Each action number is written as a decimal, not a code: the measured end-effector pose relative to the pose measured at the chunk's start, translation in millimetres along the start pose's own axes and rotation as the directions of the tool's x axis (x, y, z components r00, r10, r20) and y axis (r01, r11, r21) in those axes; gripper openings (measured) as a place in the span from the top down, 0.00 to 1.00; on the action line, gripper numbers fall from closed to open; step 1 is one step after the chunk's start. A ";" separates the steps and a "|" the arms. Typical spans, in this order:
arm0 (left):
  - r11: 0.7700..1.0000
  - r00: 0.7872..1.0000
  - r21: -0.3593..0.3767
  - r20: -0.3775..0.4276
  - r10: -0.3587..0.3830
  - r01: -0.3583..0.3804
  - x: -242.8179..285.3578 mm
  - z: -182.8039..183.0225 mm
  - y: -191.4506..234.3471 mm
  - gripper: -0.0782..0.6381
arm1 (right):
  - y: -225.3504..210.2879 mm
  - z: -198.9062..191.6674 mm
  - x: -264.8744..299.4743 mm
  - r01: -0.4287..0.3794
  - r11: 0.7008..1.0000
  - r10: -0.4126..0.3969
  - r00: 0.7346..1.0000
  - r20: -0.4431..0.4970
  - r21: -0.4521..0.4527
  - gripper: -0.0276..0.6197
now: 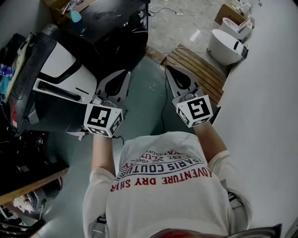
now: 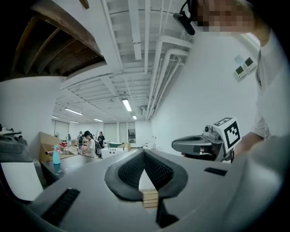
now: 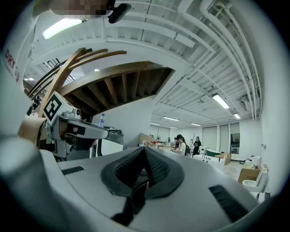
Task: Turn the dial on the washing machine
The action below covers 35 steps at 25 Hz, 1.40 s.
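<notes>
**A:** Any containers about?

**B:** One cardboard box (image 1: 231, 12) stands by the far wall on the right. Something white shows in its open top, too small to name. One blue bottle (image 1: 75, 16) stands at the edge of the dark counter (image 1: 109, 25) ahead, and I cannot tell what is in it.

**A:** And the washing machine?

**B:** A black-and-white machine (image 1: 56, 79) sits low on the person's left, beside the left tool (image 1: 124, 74). It has a white body with black panels and a long dark slot across one face. I cannot pick out a dial on it.

**A:** What are the tools doing?

**B:** There are two, held side by side in front of the person's chest and apart from each other. The left tool's jaws are closed tip to tip with nothing between them. The right tool (image 1: 169, 69) is the same, closed and empty. Both point out over the green floor (image 1: 144, 100).

**A:** What else can you count?

**B:** There is one wooden pallet (image 1: 198, 69) on the floor to the right, with two white rounded units (image 1: 226, 45) just past it. Two people (image 2: 90, 144) stand far back in the room.
</notes>
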<state>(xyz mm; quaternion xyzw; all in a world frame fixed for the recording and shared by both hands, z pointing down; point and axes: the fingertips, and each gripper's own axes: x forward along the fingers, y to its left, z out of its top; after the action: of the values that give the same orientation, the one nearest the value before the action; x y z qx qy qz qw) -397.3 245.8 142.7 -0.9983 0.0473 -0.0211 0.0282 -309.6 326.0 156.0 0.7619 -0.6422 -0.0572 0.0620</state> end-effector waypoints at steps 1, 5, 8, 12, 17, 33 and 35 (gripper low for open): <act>1.000 1.000 0.001 -0.001 0.001 -0.001 -0.3 -1.3 0.4 0.87 | -0.1 -1.7 0.1 0.005 1.000 -0.005 1.000 -0.007 0.012 0.93; 0.999 1.000 0.014 0.004 -0.031 0.031 -3.1 -4.8 -1.3 0.87 | 3.0 -7.4 3.1 0.013 1.000 -0.012 1.000 -0.029 0.022 0.93; 0.998 0.998 0.023 0.007 -0.063 0.063 -2.8 -7.7 -3.8 0.87 | 10.2 -12.1 5.8 -0.003 1.000 0.002 0.999 -0.041 -0.026 0.93; 0.999 0.999 0.021 -0.005 -0.048 0.048 7.5 -14.5 0.9 0.87 | 9.4 -19.9 12.2 -0.026 1.000 0.026 0.998 -0.051 -0.005 0.93; 1.000 1.000 0.001 -0.017 -0.021 0.021 22.2 -21.6 5.2 0.87 | -20.1 -19.1 16.5 0.009 1.000 -0.009 1.000 -0.016 0.000 0.86; 0.973 0.972 -0.059 -0.087 0.217 -0.222 209.2 -48.4 72.9 0.87 | -208.0 -78.7 141.7 -0.130 0.990 0.130 0.992 0.004 0.051 0.61; 0.963 0.965 -0.068 -0.067 0.255 -0.260 241.3 -49.1 84.1 0.87 | -232.8 -88.1 162.5 -0.178 0.984 0.178 0.984 -0.006 0.024 0.61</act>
<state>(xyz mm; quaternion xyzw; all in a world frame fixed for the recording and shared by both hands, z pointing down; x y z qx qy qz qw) -167.3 136.4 196.3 -0.9829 0.1782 -0.0444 -0.0086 -41.3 206.7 202.5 0.7023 -0.7081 -0.0409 0.0605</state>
